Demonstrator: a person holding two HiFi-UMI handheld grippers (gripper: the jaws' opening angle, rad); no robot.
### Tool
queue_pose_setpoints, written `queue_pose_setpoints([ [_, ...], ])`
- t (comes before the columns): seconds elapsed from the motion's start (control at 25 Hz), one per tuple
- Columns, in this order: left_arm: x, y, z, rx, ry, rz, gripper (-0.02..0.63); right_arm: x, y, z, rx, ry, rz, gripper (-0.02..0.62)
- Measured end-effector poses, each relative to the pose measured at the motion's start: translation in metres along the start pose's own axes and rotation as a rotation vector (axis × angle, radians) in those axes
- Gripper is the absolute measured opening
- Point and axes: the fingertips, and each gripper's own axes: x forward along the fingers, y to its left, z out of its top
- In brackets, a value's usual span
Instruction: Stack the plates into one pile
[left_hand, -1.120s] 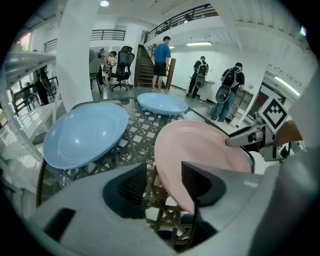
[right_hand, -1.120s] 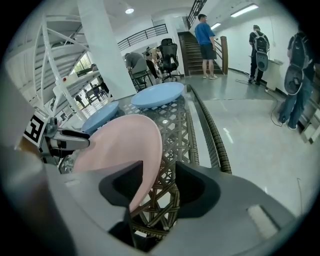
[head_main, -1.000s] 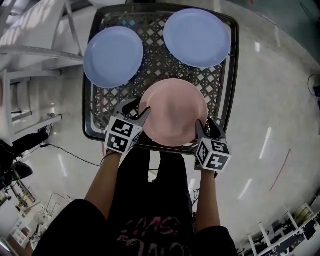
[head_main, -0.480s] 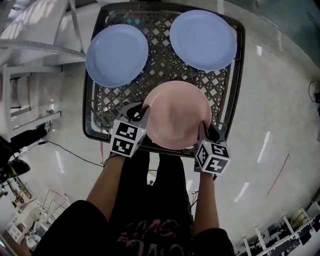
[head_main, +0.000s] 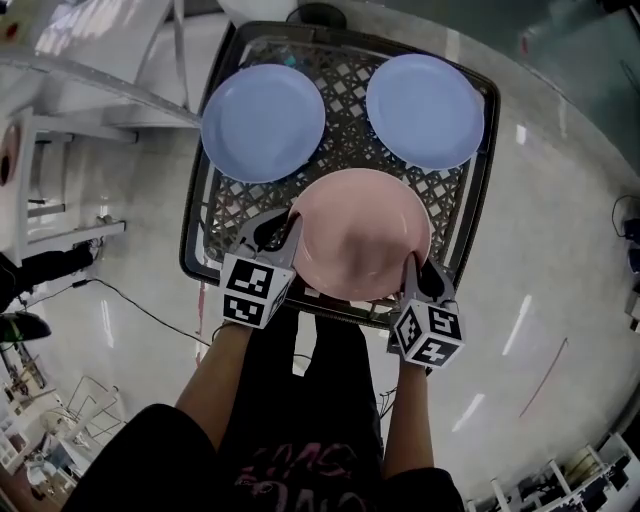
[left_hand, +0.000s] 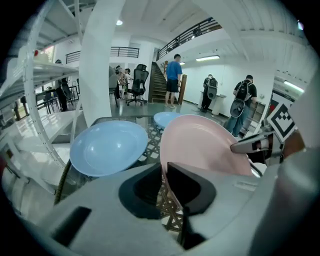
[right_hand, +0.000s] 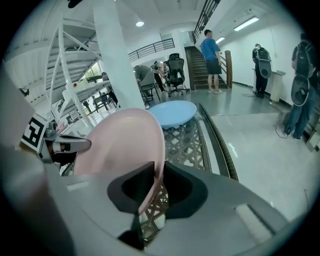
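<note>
The pink plate (head_main: 360, 235), over the near edge of the table (head_main: 197, 215), is clamped at opposite rims by the left claw (head_main: 285, 225) and right claw (head_main: 412, 266), whose jaws have just been closing narrowly onto it, so the pick-up is judged in hand and a level carry onto a blue plate (head_main: 262, 122) is called for next.

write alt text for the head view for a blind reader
From above, a person grips a pink plate by opposite edges with the left gripper and right gripper, whose jaws have just closed on its rim. It is at the near side of a lattice table; two blue plates lie farther back.
</note>
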Motion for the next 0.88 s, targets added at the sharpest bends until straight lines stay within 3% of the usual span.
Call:
queue_pose_setpoints([
  [0.36, -0.056, 0.051, 0.051, -0.037, -0.128, 0.116, 0.035, -0.002, 0.060, 0.082, -0.082, -0.115, 0.088, 0.058],
  [0.88, -0.087, 0.150, 0.058, -0.112, -0.173, 0.263, 0.037, 0.057, 0.153, 0.133, -0.207, -0.113, 0.219, 0.055],
])
